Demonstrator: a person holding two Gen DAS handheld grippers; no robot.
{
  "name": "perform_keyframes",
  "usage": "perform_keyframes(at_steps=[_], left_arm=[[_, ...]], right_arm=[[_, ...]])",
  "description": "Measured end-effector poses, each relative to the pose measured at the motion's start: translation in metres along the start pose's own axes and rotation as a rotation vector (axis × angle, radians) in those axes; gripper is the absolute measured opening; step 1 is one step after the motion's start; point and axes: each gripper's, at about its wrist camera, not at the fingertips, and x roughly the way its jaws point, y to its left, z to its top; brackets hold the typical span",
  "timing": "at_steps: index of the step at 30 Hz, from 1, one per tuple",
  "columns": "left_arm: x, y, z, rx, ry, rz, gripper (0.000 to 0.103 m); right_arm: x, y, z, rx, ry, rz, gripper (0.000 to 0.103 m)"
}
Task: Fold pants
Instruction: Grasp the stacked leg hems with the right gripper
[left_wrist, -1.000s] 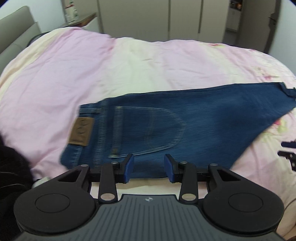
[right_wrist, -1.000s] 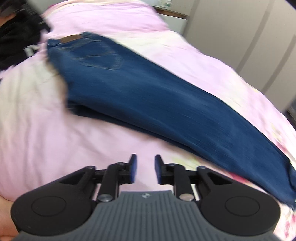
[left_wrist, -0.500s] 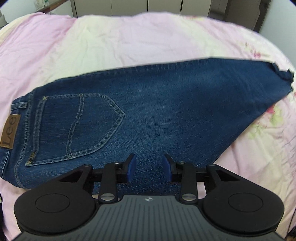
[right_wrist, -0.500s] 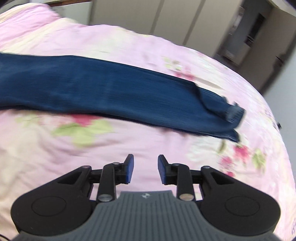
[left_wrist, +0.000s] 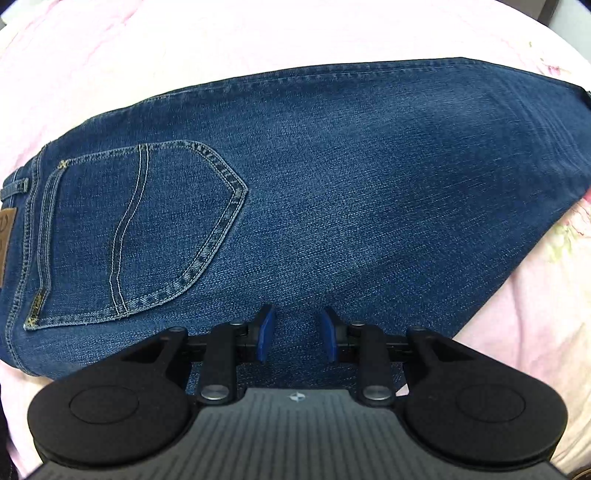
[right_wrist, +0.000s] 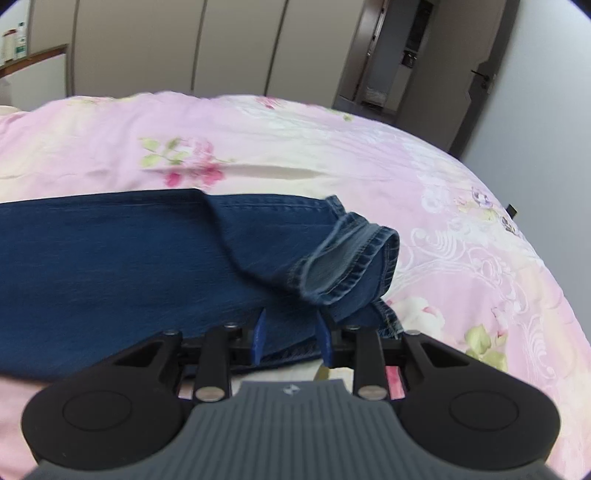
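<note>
— Denim first: your dark blue jeans (left_wrist: 332, 177) lie flat, legs stacked, on the pink floral bedspread (right_wrist: 332, 147). Left gripper (left_wrist: 295, 334) hangs over the seat, jaws just narrowed, a gap left, gripping nothing.

— And your right gripper (right_wrist: 290, 338)?

— Partly parted at the curled hems (right_wrist: 351, 258), holding nothing. Pinch one layer only and the legs may split apart.
</note>
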Motion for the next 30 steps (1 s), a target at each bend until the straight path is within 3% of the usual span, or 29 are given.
perform_keyframes(at_steps=[9, 13, 18, 23, 25, 27, 30], left_arm=[[0.009, -0.006, 0.013, -0.034, 0.033, 0.046, 0.035], [0.016, -0.009, 0.020, -0.043, 0.042, 0.053, 0.035], [0.016, -0.012, 0.019, -0.036, 0.041, 0.067, 0.033], [0.016, -0.016, 0.017, -0.035, 0.033, 0.076, 0.033], [0.015, -0.017, 0.016, -0.036, 0.032, 0.077, 0.033], [0.016, -0.018, 0.016, -0.033, 0.034, 0.078, 0.033], [0.017, -0.019, 0.017, -0.033, 0.037, 0.081, 0.033]], right_arm=[[0.068, -0.040, 0.064, 0.083, -0.038, -0.091, 0.026], [0.074, -0.058, 0.070, 0.130, -0.021, -0.118, 0.027], [0.048, -0.084, 0.062, 0.211, -0.066, -0.027, 0.055], [0.032, -0.074, 0.048, 0.081, -0.060, 0.091, 0.068], [0.027, -0.059, 0.046, 0.013, -0.055, 0.133, 0.067], [0.024, -0.042, 0.047, -0.013, -0.033, 0.226, 0.052], [0.028, -0.008, 0.052, -0.081, -0.029, 0.306, 0.049]])
